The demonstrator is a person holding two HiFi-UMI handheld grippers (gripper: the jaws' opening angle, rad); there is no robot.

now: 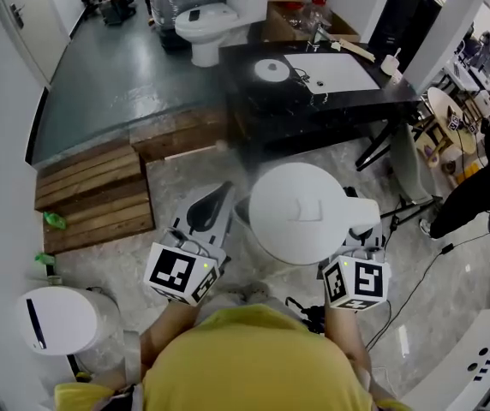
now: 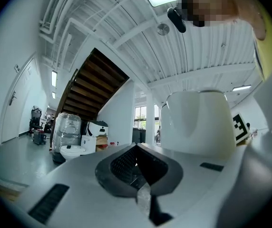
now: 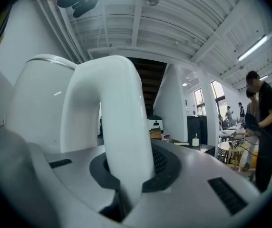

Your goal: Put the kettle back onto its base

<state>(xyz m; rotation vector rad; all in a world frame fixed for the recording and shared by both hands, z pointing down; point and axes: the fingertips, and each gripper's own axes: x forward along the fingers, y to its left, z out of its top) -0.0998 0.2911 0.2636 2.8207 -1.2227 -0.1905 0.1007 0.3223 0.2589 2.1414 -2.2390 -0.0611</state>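
Nearest the head camera is the person's yellow shirt, with both arms reaching forward from it.

**Right gripper**
- The right gripper points level.
- Its jaws are clamped on the handle of the white kettle. In the right gripper view the handle arches up from between the pads, and the kettle body stands to the left of it.

**Left gripper**
- The left gripper also points level and sits just left of the kettle.
- Its jaws are closed together with nothing between them. The kettle wall rises on the right side of that view, beside the jaws.

**Kettle position**
- The kettle is upright with its lid on, held in the air above the pale floor between the two grippers.
- It is carried by the right gripper alone.

**Base position**
- The round white base lies on the black surface ahead of the person, well apart from the kettle.
- A white sheet lies just right of the base on the same surface.

**Surroundings**
- A toilet stands beyond the surface.
- Wooden pallets lie to the left.
- A white bin stands at the lower left.
- Another person in black stands at the right edge.
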